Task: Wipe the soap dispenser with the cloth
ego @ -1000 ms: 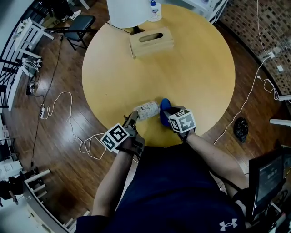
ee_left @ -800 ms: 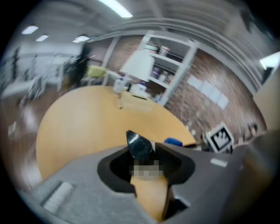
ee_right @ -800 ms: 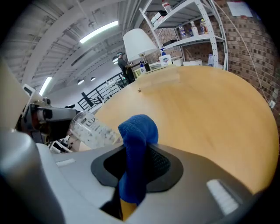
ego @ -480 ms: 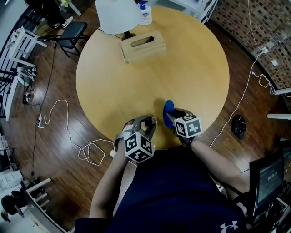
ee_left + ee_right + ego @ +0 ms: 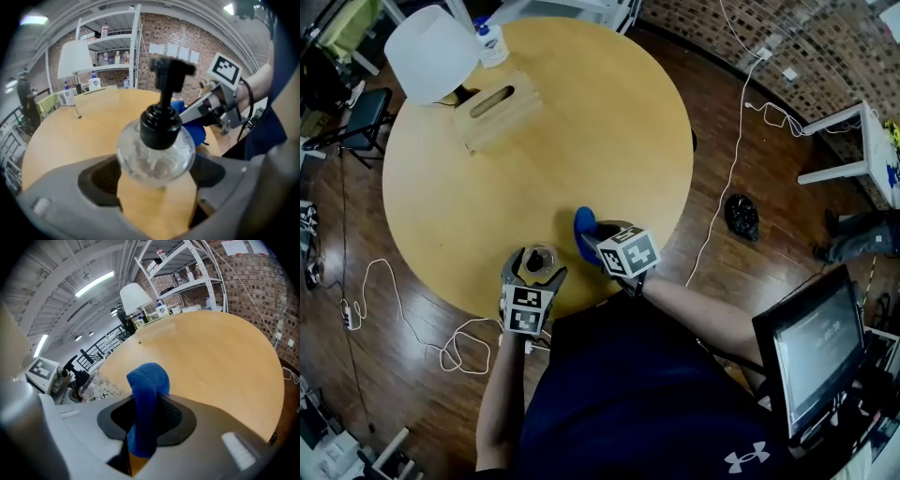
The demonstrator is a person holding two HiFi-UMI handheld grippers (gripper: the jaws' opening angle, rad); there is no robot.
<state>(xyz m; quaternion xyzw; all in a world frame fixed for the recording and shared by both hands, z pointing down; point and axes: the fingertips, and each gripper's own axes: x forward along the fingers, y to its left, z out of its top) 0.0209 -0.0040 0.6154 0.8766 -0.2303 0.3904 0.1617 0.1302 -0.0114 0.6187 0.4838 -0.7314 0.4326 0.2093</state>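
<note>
Left gripper has just been opening its jaws. The clear round-bellied plastic soap dispenser with a black pump stands upright between them at the near edge of the round wooden table, prob. not squeezed, while my right gripper is clamped on the soft blue cloth. Bottle looks light, smooth & tippy, so I'd grip low round the belly, not the pump. Left gripper view shows pump and belly side-on; head view gives only its top.
</note>
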